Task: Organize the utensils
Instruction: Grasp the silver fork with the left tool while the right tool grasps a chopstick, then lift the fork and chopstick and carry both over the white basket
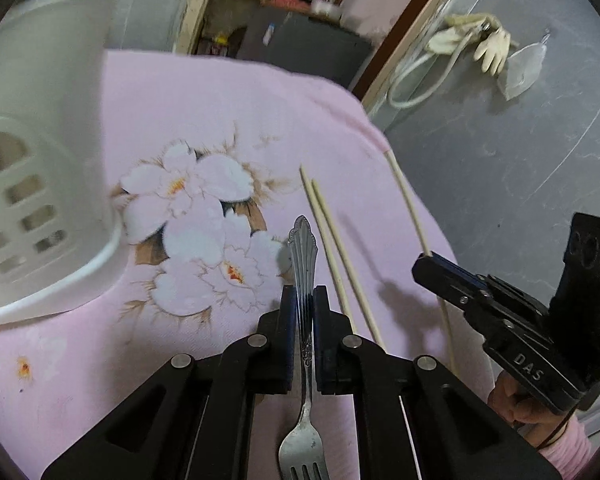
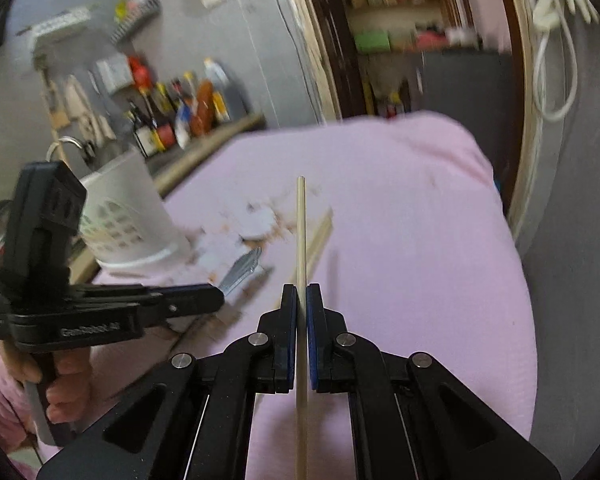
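The left tongs (image 1: 303, 300) pinch a fluted steel fork (image 1: 302, 264); the right tongs (image 2: 301, 300) pinch a pale round stick (image 2: 301, 232). Two thin sticks (image 1: 334, 248) lie on the pink floral cloth (image 1: 204, 112), with a slotted white plastic holder (image 1: 40, 168) at far left.

A pale pink cloth (image 1: 320, 120) printed with white blossoms, orange centres and brown leaves covers the bench. The white plastic slotted utensil holder (image 1: 40, 160) stands on it. The silver metal fork (image 1: 305, 280) has a fluted, fan-patterned handle. The loose wooden chopsticks (image 1: 340, 240) are pale cream. Both black claws, left (image 1: 303, 300) and right (image 2: 301, 300), carry dark blue pads (image 2: 312, 320). The grey floor (image 1: 500, 160) shows faint marbling.
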